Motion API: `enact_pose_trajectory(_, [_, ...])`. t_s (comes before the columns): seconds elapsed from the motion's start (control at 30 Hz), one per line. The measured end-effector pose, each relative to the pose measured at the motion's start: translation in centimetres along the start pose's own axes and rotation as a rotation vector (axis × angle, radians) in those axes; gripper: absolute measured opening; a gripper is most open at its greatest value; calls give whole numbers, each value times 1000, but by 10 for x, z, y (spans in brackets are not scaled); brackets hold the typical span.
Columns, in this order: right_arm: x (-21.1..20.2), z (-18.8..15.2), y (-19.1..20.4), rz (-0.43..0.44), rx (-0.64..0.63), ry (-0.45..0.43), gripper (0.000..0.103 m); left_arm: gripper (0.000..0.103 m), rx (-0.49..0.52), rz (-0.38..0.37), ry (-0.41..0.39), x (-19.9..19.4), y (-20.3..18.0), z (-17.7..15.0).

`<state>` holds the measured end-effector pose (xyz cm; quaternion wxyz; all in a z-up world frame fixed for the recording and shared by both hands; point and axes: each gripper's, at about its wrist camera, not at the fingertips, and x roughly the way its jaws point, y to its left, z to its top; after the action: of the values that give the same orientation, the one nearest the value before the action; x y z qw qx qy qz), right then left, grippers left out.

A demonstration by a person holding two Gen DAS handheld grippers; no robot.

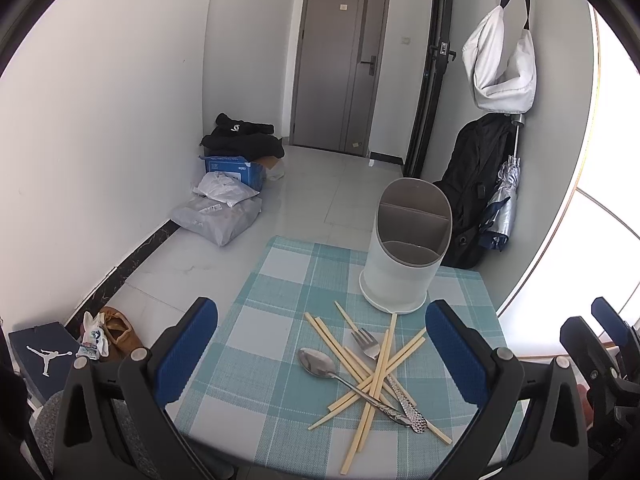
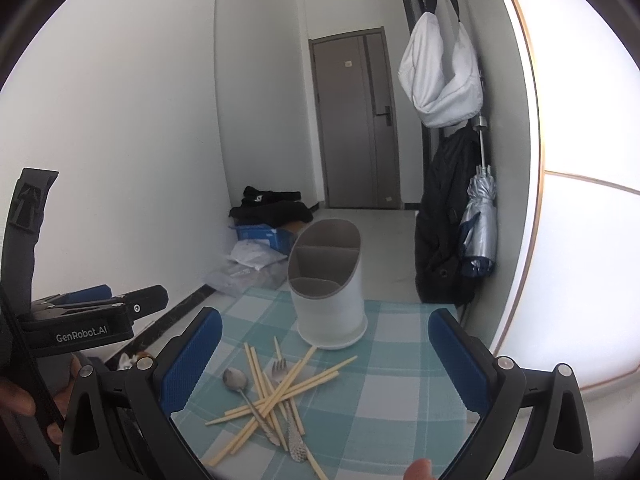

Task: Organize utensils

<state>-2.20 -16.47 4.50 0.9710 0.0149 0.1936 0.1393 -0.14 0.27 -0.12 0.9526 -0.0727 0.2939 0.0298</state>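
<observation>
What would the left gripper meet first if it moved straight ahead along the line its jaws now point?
Probably the pile of chopsticks with the spoon and fork, lying between the open jaws of the left gripper. The holder stands beyond; depth is uncertain.

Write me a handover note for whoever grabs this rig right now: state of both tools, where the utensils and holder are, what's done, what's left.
Left tool: open, empty, above the near edge of the table, pointed at the pile.
Right tool: open, empty, likewise over the near edge.
Utensil holder: upright at the far side of the checked tablecloth; the compartments look empty as far as can be seen.
Chopsticks, spoon and fork: heaped crosswise in front of the holder; one chopstick reaches the holder's base.
Done: nothing sorted yet.
Left: everything goes into the holder. The top chopsticks look easiest to start with.
</observation>
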Motion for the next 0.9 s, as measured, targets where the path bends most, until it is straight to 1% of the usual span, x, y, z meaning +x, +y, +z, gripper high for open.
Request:
enact_pose_trajectory(0.23, [1,0,-3,-12,21,8,103,102,-2,5,-4,-1,0,-1])
enact_pose_trajectory(0.37, [0,0,0,-20,2,0,103,102,-4,3,-2,-1,0,0])
enact_pose_trajectory(0.5, [-4,0,1,-3,4,-14,103,102,-5,0,1,0,0,0])
enact_pose_trajectory(0.73, [-5,1,-2,-17,19,-29,103,102,-6,3,-2,0,0,-2])
enact_pose_trajectory(0.9, [-7,1,-2,-8,19,-28,103,102,-7,3,-2,0,1,-2])
